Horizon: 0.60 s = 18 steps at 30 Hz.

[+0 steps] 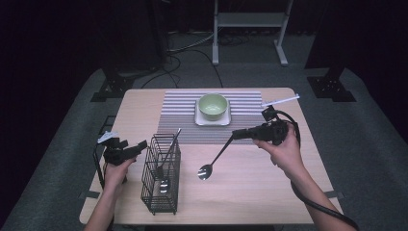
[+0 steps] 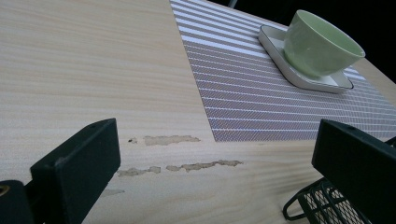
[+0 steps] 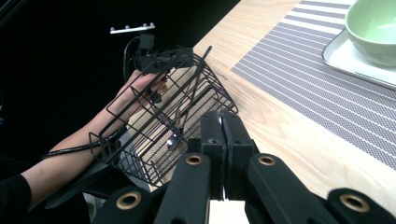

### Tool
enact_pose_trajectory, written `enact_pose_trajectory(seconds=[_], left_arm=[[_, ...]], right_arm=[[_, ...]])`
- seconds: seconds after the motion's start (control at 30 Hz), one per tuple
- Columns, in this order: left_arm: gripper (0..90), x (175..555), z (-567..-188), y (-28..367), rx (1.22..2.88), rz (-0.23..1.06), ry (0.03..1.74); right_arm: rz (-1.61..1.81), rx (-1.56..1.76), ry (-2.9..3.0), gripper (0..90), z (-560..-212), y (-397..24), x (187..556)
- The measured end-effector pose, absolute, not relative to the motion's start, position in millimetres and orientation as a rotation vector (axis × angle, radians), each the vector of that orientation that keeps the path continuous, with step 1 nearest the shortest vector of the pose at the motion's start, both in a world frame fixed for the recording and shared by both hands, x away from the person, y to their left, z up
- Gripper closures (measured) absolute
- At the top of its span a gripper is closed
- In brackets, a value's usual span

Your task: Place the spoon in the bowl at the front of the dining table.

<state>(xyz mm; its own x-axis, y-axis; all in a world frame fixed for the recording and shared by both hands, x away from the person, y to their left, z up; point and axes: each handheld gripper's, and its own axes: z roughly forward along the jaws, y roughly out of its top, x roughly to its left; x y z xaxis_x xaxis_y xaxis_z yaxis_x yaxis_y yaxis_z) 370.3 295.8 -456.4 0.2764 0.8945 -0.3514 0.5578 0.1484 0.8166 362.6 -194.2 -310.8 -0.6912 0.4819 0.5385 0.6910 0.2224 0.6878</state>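
My right gripper (image 1: pixel 234 134) is shut on the handle end of a metal spoon (image 1: pixel 219 154). The spoon slopes down and left, its bowl low over the bare wood right of a black wire basket (image 1: pixel 161 192). In the right gripper view the two jaws (image 3: pixel 223 126) meet with no gap, pointing toward the basket (image 3: pixel 154 126). A metal utensil (image 1: pixel 168 149) leans inside the basket. My left gripper (image 1: pixel 138 146) stands open just left of the basket, held by a hand. In the left gripper view its jaws (image 2: pixel 219 135) are wide apart over bare table with nothing between them.
A green bowl (image 1: pixel 213 106) sits on a white square plate (image 1: pixel 204 120) on a striped placemat (image 1: pixel 183 110) at the back middle of the wooden table (image 1: pixel 269 192). The basket corner (image 2: pixel 317 205) is close to the left gripper's right jaw.
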Motion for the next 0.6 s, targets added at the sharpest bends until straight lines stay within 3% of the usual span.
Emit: enact_pose_trajectory(seconds=[0.6], left_arm=[[0.0, 369.9, -455.8, 296.3, 1.528, 0.419, 1.400]], right_arm=[[-1.475, -1.190, -2.234, 88.9, -327.9, -211.1, 370.3]])
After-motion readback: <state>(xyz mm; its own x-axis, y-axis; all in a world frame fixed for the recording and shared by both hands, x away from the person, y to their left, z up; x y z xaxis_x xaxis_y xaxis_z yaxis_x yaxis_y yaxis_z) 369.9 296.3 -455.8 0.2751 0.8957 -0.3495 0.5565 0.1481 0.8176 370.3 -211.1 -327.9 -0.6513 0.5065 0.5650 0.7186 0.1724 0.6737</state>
